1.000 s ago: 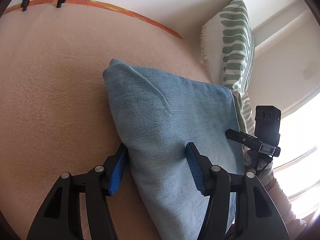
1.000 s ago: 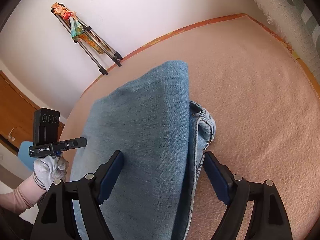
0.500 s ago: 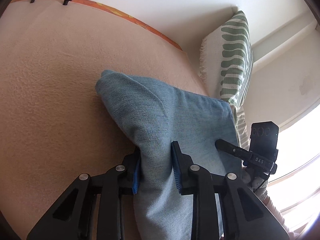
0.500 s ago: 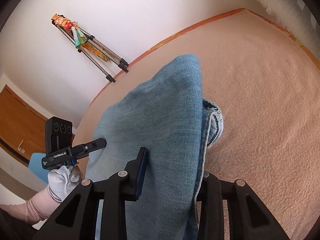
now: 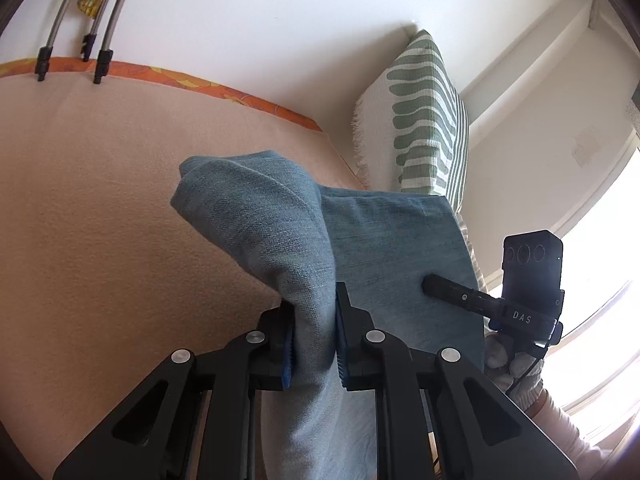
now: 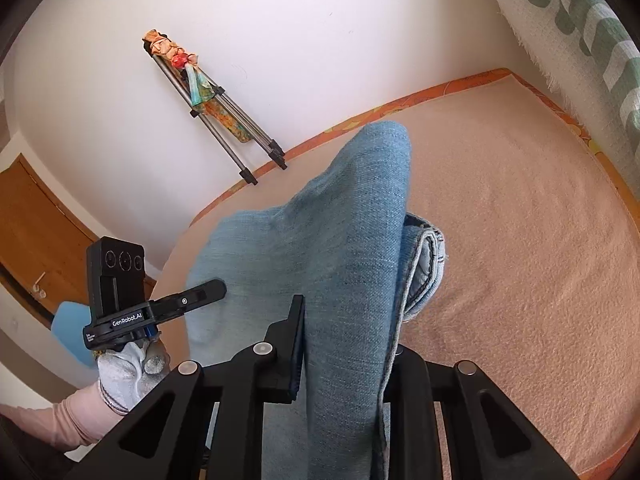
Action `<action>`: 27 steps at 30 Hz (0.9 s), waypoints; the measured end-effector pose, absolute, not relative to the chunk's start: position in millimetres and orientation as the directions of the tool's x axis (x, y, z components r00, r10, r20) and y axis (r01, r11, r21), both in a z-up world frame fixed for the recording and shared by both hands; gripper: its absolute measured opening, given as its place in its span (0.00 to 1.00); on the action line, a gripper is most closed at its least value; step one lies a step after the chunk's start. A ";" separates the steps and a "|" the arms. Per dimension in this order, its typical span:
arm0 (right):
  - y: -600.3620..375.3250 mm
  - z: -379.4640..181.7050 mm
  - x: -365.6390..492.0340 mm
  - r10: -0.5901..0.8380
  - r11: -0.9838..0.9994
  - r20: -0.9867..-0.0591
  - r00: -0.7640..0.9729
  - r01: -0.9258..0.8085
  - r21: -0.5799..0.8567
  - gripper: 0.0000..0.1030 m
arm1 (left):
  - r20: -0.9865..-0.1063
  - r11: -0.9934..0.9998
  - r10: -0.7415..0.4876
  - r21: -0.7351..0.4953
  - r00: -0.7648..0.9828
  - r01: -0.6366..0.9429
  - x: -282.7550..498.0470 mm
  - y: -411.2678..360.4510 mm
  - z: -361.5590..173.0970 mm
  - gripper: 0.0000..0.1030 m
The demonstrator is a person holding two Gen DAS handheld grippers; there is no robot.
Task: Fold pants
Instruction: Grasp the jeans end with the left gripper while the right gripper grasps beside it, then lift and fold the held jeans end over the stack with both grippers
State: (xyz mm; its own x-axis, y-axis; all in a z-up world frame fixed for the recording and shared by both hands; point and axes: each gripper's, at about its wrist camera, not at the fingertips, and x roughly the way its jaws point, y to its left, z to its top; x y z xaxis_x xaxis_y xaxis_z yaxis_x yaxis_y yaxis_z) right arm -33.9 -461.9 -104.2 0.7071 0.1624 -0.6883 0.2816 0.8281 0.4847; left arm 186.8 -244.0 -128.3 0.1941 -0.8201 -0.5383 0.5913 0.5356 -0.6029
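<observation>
Jeans: light blue denim [image 5: 384, 248], folded, bunched up off the peach blanket [image 5: 100, 208], both near corners pinched and lifted.
Waistband: stitched edge [image 6: 428, 256] peeks out on the right side of the jeans, just above the blanket.
Left gripper: there it is [image 5: 314, 332], jaws clamped tight on a thick fold of the jeans, blue pads pressing the cloth from both sides.
Right gripper: jaws [image 6: 346, 344] closed on the jeans too, denim draped over the right finger.
Cushion: green-and-white striped [image 5: 428, 120], upright beyond the jeans against the wall.
Tripod: folded [image 6: 216, 120], leaning on the wall left of the jeans.
</observation>
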 end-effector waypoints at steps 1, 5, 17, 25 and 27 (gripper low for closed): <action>-457.8 -99.2 -33.9 0.158 0.836 -0.685 0.712 0.273 0.477 0.19 | -0.536 0.532 -0.821 -0.593 0.197 0.604 184.4 -243.8 -124.1 0.14; -448.6 -81.6 -33.8 0.134 0.855 -0.675 0.725 0.260 0.449 0.18 | -0.519 0.521 -0.831 -0.594 0.203 0.613 184.8 -239.3 -112.0 0.13; -450.7 -22.7 22.9 0.094 0.884 -0.606 0.790 0.214 0.415 0.18 | -0.452 0.523 -0.841 -0.530 0.299 0.667 218.1 -233.4 -48.4 0.13; -476.4 -3.4 94.9 0.096 0.896 -0.585 0.805 0.185 0.403 0.18 | -0.443 0.560 -0.820 -0.495 0.361 0.665 282.9 -241.5 -24.6 0.13; -486.2 -5.7 114.5 0.102 0.896 -0.583 0.806 0.181 0.406 0.18 | -0.449 0.573 -0.811 -0.481 0.376 0.663 300.8 -245.2 -23.6 0.13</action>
